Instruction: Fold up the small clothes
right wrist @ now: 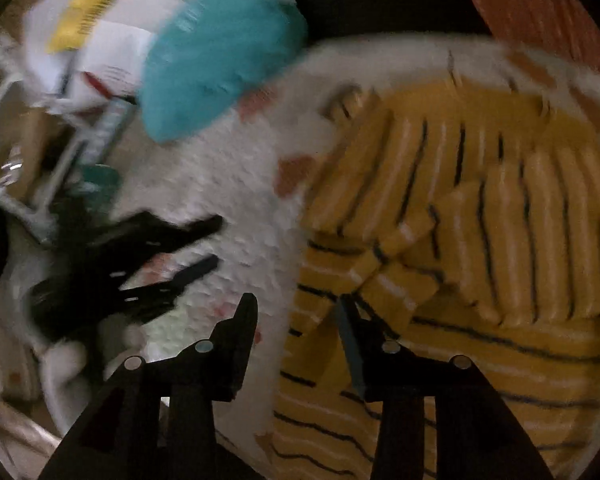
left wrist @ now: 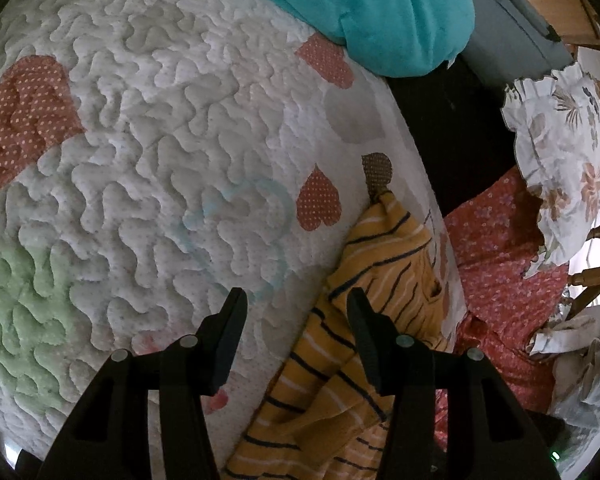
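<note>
The striped yellow garment [left wrist: 364,320] lies crumpled, running lower-centre to upper-right on the quilt [left wrist: 140,160], both grippers [left wrist: 296,320] [right wrist: 296,320] spread, empty

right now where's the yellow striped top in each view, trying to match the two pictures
Left wrist view: the yellow striped top lies crumpled at lower centre-right, at the quilt's edge, under the right-hand finger.
Right wrist view: the same top fills the right half, spread on the quilt.
Shared landmark: the teal garment, top centre in the left view, upper left of centre in the right.
</note>
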`<state>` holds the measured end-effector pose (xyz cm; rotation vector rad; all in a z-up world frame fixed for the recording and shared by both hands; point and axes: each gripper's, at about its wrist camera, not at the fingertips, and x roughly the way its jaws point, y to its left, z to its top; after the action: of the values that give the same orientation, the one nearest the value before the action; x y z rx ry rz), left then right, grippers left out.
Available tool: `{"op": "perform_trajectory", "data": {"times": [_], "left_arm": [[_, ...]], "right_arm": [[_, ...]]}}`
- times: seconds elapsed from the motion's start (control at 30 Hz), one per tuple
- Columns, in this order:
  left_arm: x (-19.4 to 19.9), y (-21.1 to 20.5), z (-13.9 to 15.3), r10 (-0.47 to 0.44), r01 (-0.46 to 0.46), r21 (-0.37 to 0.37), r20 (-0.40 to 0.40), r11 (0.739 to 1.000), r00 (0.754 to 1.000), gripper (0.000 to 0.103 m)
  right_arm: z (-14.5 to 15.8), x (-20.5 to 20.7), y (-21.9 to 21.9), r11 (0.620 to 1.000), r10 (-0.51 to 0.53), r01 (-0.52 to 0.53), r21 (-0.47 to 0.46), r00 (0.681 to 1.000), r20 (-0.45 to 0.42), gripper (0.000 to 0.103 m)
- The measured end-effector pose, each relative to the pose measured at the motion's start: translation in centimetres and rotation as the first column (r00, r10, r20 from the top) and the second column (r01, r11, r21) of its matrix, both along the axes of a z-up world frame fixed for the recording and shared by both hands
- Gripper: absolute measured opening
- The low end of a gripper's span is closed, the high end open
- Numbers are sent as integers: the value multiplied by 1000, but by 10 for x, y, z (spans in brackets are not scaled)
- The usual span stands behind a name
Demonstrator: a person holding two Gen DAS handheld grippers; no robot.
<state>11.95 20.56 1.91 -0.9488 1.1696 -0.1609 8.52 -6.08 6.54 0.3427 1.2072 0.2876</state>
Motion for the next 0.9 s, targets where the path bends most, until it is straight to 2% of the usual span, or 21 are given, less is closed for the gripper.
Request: {"op": "perform_trajectory", "data": {"times": [0.07,0.13,0.2,0.27,0.4,0.47,0.53,0.63,0.67,0.7,0.77,0.83,0.9], "left_arm": [[1,0,1,1,-1,0,1,1000,1000,50],[0,1,1,1,-1,-5,5,1000,1000,50],[1,1,1,-2,2,-7,7,1000,1000,50],[1,1,0,-5,5,-17,6,1000,1000,50],[2,6,-2,4,-4,-31,3,1000,1000,50],[2,9,-4,17,-18,-39,-2,999,1000,50],[3,10,-6,19,-19,-43,-9,999,1000,50],[5,7,-6,12,-12,-34,-13,999,1000,50],[6,7,-6,11,-12,-30,-12,999,1000,50],[7,6,-6,11,-12,-26,-11,1000,1000,50],[10,2,-5,10,-11,-22,-9,1000,1000,50],[14,-7,-2,-6,6,-26,9,1000,1000,50],[20,-18,4,-29,29,-14,31,999,999,50]], "right_arm": [[-23,6,1,999,-46,46,-5,996,-81,44],[-39,12,-3,996,-90,88,-21,991,-104,41],[-47,20,-8,991,-126,121,-53,986,-106,5],[-44,20,-14,988,-151,151,-13,983,-107,4],[0,31,-11,992,-123,122,14,992,42,4],[14,54,-9,991,-130,128,32,989,71,5],[12,82,-6,990,-140,139,25,988,69,7],[-10,117,-8,984,-178,178,15,984,12,14],[-20,127,-8,983,-182,182,21,983,-7,35],[-32,137,-7,984,-177,178,25,984,-32,47],[-35,145,-9,982,-187,188,33,982,-22,47],[-20,137,-20,983,-166,162,81,986,33,47],[0,126,-38,990,-141,137,43,986,91,49]]}}
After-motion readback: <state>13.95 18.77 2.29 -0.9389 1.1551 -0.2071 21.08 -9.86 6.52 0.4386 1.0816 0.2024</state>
